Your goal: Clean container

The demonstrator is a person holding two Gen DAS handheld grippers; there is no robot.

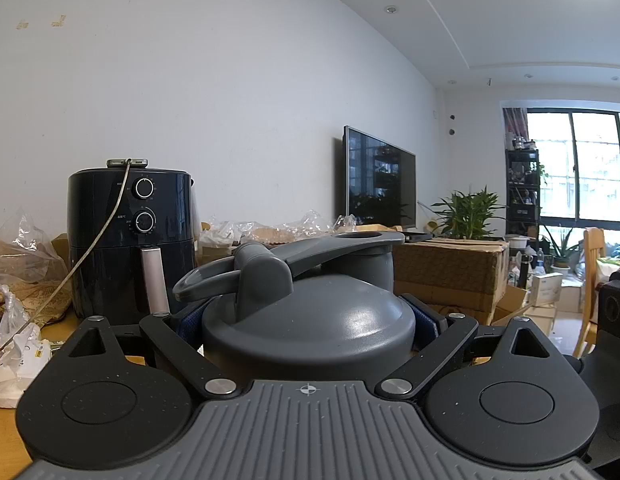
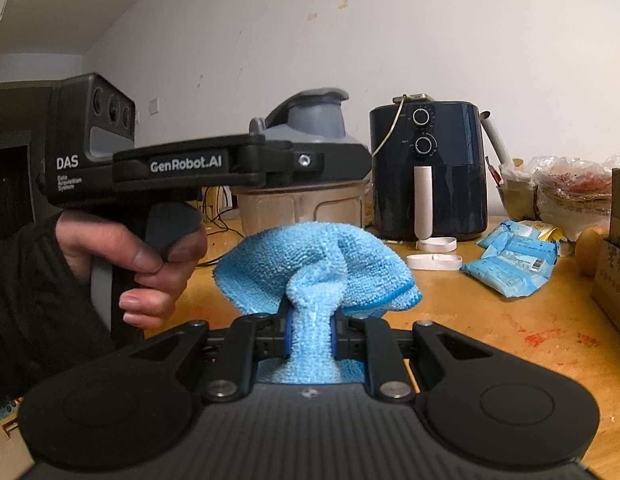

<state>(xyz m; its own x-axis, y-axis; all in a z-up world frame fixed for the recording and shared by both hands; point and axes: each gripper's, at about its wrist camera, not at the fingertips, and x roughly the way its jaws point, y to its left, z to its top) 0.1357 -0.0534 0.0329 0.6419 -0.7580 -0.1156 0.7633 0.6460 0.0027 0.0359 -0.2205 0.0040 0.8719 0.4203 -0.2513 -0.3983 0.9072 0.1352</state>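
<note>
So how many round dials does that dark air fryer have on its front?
2, stacked on the air fryer: upper dial near the top, lower dial just beneath it, above the handle. Other sides are hidden.

Daylight glares through the window (image 1: 581,168), edges bow with fisheye distortion, and the right view looks perhaps slightly soft.

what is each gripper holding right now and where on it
Left gripper clamps the grey lid of the container by its sides; right gripper pinches a bunched fold of the blue cloth.
</note>
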